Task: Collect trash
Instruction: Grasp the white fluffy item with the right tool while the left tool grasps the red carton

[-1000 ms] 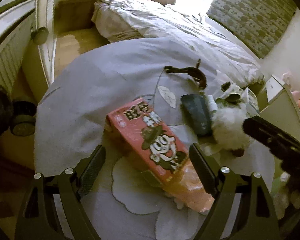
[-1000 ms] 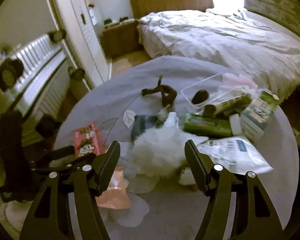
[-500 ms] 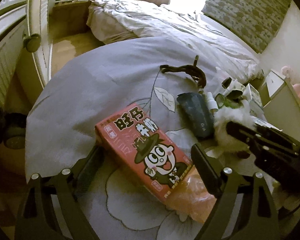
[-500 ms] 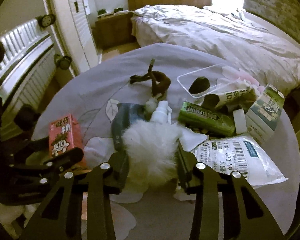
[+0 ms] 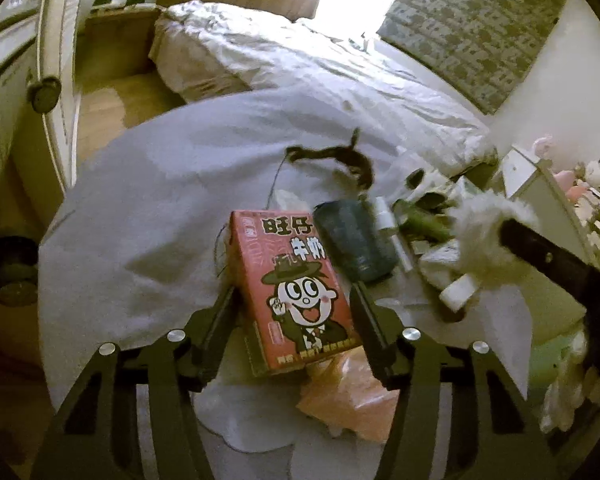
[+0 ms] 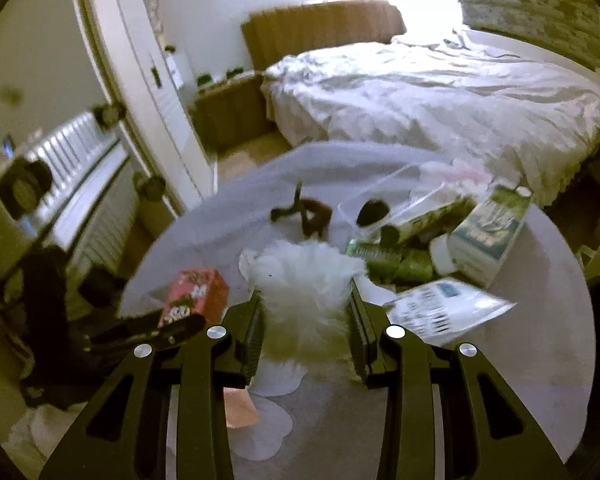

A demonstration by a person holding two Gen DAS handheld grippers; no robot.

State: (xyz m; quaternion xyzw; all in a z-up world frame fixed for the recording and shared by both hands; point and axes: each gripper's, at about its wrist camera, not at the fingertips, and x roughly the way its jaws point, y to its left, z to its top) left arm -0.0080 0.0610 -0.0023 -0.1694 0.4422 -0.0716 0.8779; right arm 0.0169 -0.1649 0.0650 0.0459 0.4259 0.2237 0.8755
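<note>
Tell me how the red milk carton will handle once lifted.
The red milk carton looks stiff: flat faces, sharp edges between the left gripper's jaws. Probably light if empty; contents can't be seen. Glossy print may slip, and squeezing could dent it.

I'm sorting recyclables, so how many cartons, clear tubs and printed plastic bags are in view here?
Cartons: 2 (red carton, green carton)
Clear tubs: 1 (clear tub)
Printed bags: 1 (printed bag)
Total: 4

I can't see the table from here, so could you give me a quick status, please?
Left gripper closing on red milk carton. Right gripper clamped on white fluffy ball. Nothing blocking.
</note>
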